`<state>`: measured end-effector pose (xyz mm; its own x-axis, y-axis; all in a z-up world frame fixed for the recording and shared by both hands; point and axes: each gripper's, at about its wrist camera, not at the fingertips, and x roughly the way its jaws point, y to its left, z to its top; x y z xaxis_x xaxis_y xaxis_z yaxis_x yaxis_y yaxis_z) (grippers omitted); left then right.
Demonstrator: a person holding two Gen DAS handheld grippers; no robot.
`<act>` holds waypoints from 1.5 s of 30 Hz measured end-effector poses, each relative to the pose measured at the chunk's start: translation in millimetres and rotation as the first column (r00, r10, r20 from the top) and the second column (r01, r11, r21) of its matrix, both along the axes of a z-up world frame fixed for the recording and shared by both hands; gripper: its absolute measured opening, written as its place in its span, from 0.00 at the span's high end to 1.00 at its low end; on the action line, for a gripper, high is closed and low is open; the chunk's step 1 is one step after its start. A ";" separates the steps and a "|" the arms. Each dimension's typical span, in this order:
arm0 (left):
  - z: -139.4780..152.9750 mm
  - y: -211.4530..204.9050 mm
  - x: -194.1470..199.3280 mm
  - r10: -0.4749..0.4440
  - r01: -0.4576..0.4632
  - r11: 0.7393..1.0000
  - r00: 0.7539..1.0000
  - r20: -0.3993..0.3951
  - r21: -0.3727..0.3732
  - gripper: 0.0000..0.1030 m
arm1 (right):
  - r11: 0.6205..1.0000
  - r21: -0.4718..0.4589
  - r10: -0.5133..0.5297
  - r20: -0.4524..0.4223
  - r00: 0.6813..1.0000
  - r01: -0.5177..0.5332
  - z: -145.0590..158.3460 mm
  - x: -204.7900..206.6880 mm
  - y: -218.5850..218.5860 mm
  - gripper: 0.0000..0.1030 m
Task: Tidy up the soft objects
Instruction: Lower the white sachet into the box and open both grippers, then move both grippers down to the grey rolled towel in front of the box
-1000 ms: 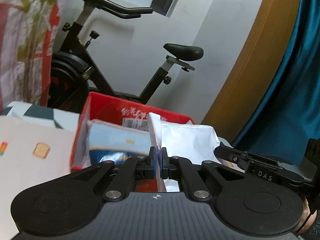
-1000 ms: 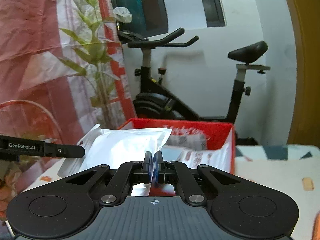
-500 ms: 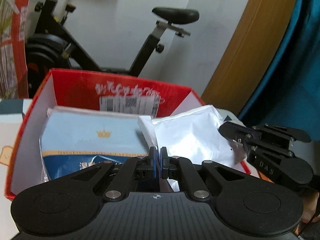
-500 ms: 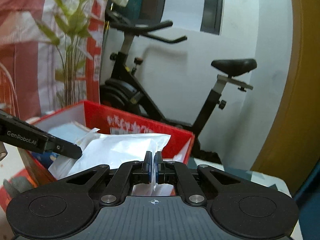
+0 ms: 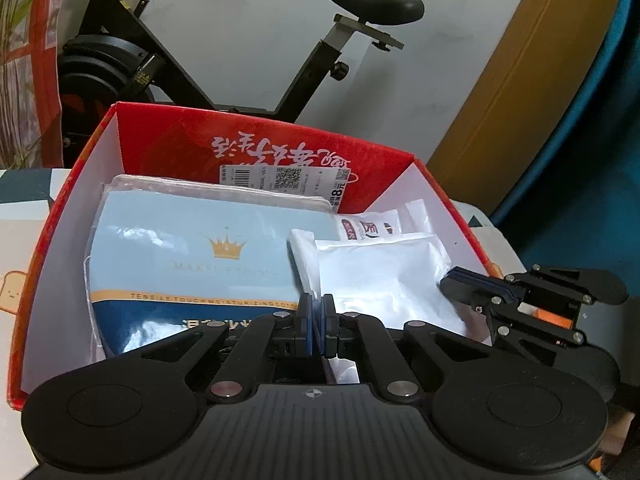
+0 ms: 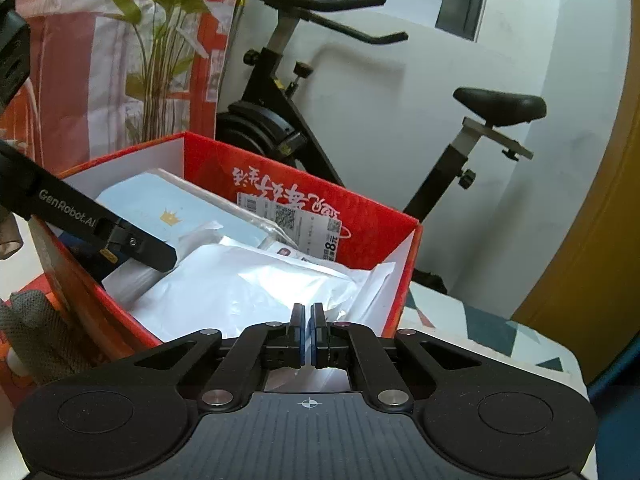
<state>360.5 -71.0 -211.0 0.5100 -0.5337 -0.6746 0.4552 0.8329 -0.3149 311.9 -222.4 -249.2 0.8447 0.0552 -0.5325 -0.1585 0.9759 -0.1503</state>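
Note:
A white soft pouch (image 5: 380, 272) hangs low inside the red box (image 5: 256, 140), stretched between my two grippers. My left gripper (image 5: 316, 312) is shut on the pouch's left edge. At the pouch's right corner, the right gripper (image 5: 472, 284) pinches it. In the right wrist view my right gripper (image 6: 307, 322) is shut on the near edge of the white pouch (image 6: 248, 288), and the left gripper (image 6: 160, 256) comes in from the left over the red box (image 6: 372, 236). A light blue pack with a gold crown (image 5: 200, 256) lies in the box beside the pouch.
A small white sachet with a red label (image 5: 368, 226) lies at the box's back right. An exercise bike (image 6: 288, 120) stands behind the box, with a potted plant (image 6: 160, 40) to its left. The box sits on a patterned tablecloth (image 6: 480, 332). A gloved hand (image 6: 36, 332) shows at the left.
Both grippers have come down and tilted downward with the white pouch between them. The pouch has gone from above the red box's rim to inside the box.

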 end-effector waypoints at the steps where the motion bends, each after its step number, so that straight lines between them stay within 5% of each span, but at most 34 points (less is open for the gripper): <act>1: 0.7 1.3 -0.3 -0.002 0.002 1.000 1.000 0.001 -0.002 0.95 | 1.000 0.000 -0.003 -0.011 1.000 0.003 0.6 1.5 -0.3 0.97; 8: 16.5 13.5 -10.6 0.009 -0.007 0.999 0.998 0.054 -0.032 0.87 | 0.999 0.034 -0.023 -0.035 0.999 0.024 6.1 -1.4 -0.9 0.89; 12: 32.8 22.3 -28.4 0.011 -0.008 0.999 0.993 0.119 -0.032 0.58 | 0.997 0.071 -0.034 -0.015 0.999 0.035 13.8 -10.8 -3.0 0.84; 16: 44.5 29.5 -44.0 0.023 -0.021 1.000 0.985 0.172 -0.018 0.43 | 0.990 0.131 -0.059 0.006 0.998 0.057 21.9 -23.8 -8.4 0.77; 21: 53.2 38.0 -68.2 0.079 -0.087 0.996 0.966 0.247 0.021 0.00 | 0.971 0.216 -0.102 0.000 0.995 0.100 26.0 -42.6 -14.8 0.47; 28: 52.6 55.4 -93.9 0.118 -0.136 0.990 0.957 0.264 0.050 0.00 | 0.946 0.299 -0.133 0.017 0.991 0.122 26.6 -74.3 -15.4 0.01; 45: 6.7 78.7 -110.5 0.185 -0.204 0.973 0.969 0.166 0.109 0.00 | 0.929 0.310 -0.199 -0.046 0.979 0.204 -24.2 -99.1 -11.4 0.01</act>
